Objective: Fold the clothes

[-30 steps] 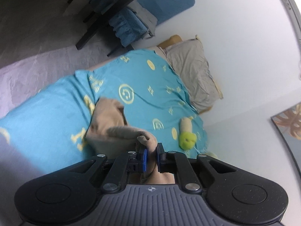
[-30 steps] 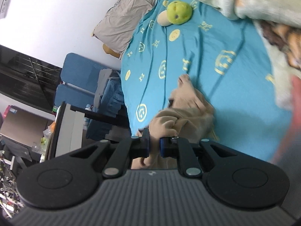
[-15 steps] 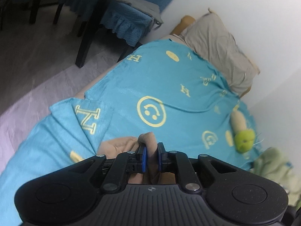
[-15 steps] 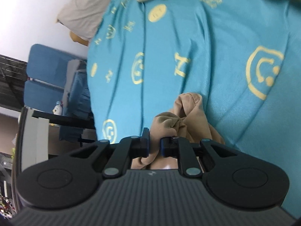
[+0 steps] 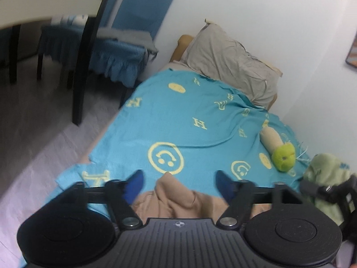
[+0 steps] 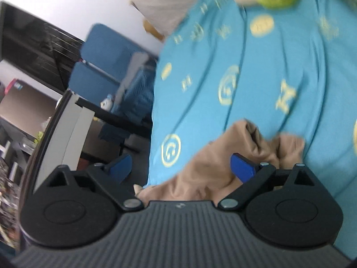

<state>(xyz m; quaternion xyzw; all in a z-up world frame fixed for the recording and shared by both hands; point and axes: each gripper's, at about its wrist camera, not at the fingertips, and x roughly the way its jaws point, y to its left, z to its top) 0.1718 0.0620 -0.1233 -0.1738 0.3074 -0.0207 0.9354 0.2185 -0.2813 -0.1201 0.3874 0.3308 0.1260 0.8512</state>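
We are holding our left gripper and right gripper wide over the tan clothes on the blue blanket; the bunched clothes could be falling open.

White wall, blue chair, bed

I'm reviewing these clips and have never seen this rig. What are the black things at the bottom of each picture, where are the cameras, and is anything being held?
There is no robot here. A person carries a two-finger gripper in each hand, and a fisheye camera on each looks forward along its blue-tipped fingers. The black shape at the bottom is the gripper's body. One view shows the left gripper, the other the right gripper. Both are open and hold nothing. Between their fingers a tan garment lies crumpled on a blue bedsheet with yellow smiley faces. Farther off lie a green plush toy and a grey pillow.
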